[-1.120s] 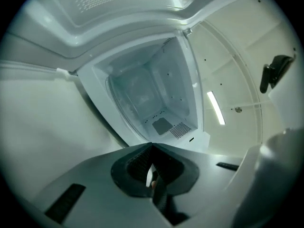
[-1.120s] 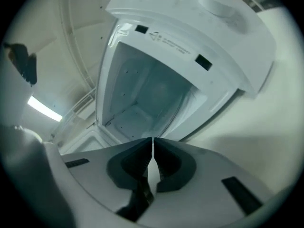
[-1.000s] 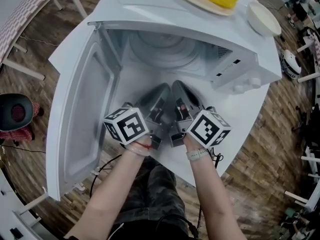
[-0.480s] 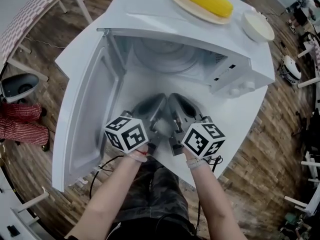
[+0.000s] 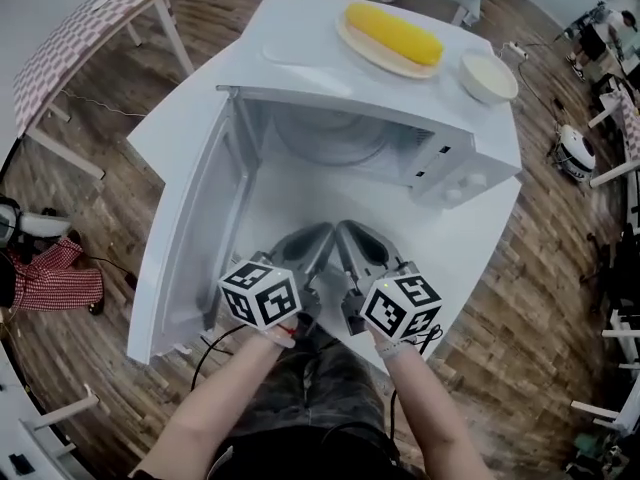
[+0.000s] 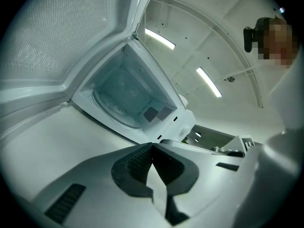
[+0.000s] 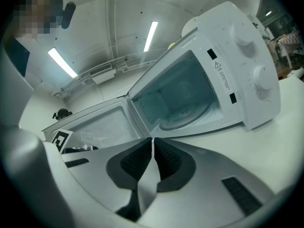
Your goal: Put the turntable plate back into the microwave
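Note:
The white microwave point(image 5: 440, 138) stands on a white table point(image 5: 470, 238) with its door point(image 5: 190, 238) swung open to the left. The glass turntable plate point(image 5: 330, 133) lies flat inside the cavity; it also shows in the left gripper view as the plate point(image 6: 118, 99) and in the right gripper view as the plate point(image 7: 185, 115). My left gripper point(image 5: 322, 230) and right gripper point(image 5: 348, 228) sit side by side over the table in front of the cavity, tips almost touching each other. Both are shut with nothing between the jaws, as seen on the left gripper point(image 6: 152, 146) and the right gripper point(image 7: 152, 139).
On top of the microwave rest a plate with a corn cob point(image 5: 393, 33) and a white bowl point(image 5: 488, 76). The control knobs point(image 7: 251, 51) are on the microwave's right side. A table with a checkered cloth point(image 5: 70, 38) stands at far left; a red checkered cloth point(image 5: 55, 278) lies on the wooden floor.
Both grippers have drawn back from the microwave's opening toward the person, staying shut. The head view has pulled away, showing more of the microwave's top.

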Demonstrator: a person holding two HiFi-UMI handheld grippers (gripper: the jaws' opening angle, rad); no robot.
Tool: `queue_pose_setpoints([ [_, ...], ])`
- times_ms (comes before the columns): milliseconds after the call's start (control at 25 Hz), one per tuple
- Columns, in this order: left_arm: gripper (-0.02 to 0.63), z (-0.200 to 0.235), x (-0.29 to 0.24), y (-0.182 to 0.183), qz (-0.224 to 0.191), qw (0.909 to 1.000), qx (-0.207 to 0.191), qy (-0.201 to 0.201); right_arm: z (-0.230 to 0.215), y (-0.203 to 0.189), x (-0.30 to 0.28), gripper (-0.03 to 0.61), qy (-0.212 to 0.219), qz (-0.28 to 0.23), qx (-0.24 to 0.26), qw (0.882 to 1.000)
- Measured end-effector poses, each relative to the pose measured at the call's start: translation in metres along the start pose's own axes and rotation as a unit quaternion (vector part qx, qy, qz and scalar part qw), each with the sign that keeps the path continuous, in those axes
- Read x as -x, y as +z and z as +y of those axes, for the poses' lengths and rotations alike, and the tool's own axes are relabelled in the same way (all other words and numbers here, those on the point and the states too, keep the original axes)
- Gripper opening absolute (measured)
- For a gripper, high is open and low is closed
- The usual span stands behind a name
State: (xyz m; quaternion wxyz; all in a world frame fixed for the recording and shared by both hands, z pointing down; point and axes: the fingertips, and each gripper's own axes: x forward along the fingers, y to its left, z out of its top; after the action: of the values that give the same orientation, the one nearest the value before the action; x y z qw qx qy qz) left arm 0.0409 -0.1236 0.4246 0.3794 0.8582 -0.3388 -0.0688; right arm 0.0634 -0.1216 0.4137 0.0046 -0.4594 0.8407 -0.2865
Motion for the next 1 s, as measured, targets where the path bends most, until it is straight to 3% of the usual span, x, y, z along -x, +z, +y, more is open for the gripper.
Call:
queue_pose_setpoints([
  [280, 0.012, -0.015, 0.013, 0.003, 0.009, 0.9998, -0.016, 0.001, 0.019, 0.007, 0.013, 0.034, 0.000, -0.001, 0.017, 1.000],
  [720, 0.012, -0.040, 0.038, 0.014, 0.011, 0.9970, -0.077, -0.003, 0.051, 0.013, 0.033, 0.034, -0.007, -0.005, 0.069, 0.998],
  [1000, 0.012, -0.055, 0.052, 0.013, 0.015, 0.9968, -0.078, -0.012, 0.062, 0.004, 0.051, 0.034, -0.015, -0.002, 0.079, 0.997],
])
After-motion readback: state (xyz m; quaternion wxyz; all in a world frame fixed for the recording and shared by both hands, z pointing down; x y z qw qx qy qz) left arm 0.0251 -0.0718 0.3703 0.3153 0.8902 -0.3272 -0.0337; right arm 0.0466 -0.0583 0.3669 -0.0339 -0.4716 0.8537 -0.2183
